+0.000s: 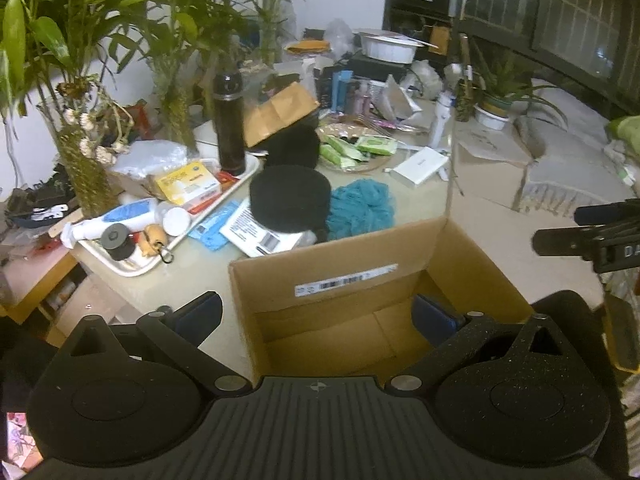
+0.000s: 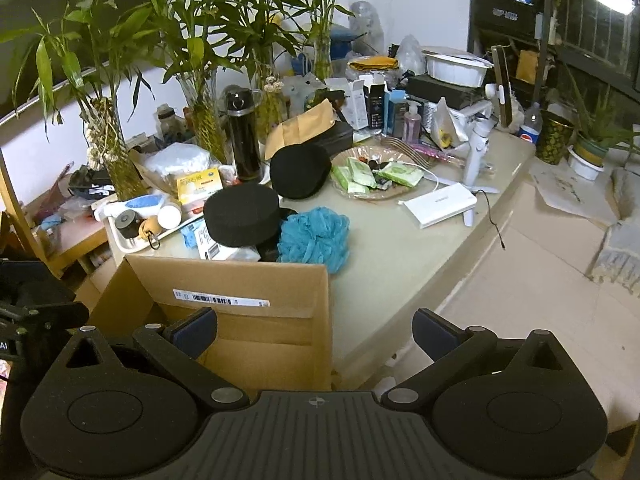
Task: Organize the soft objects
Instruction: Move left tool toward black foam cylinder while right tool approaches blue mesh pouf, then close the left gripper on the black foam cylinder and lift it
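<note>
An open cardboard box [image 1: 336, 276] stands at the table's near edge; its inside looks bare. It also shows in the right wrist view [image 2: 224, 280]. Just behind it lie a teal mesh bath pouf [image 1: 362, 208] [image 2: 314, 238] and a round black sponge [image 1: 290, 196] [image 2: 240, 212]. A second black sponge [image 1: 294, 146] [image 2: 300, 170] stands on edge farther back. My left gripper [image 1: 318, 314] is open and empty above the box. My right gripper [image 2: 316, 328] is open and empty over the box's right wall.
A white tray [image 1: 132, 268] of bottles sits left. A tall black flask [image 1: 229, 124], bamboo vases [image 1: 86, 176], a brown paper bag [image 1: 280, 114], a glass dish of green packets [image 2: 372, 176], a white flat box [image 2: 440, 204] and a phone gimbal [image 2: 480, 136] crowd the table. Floor lies right.
</note>
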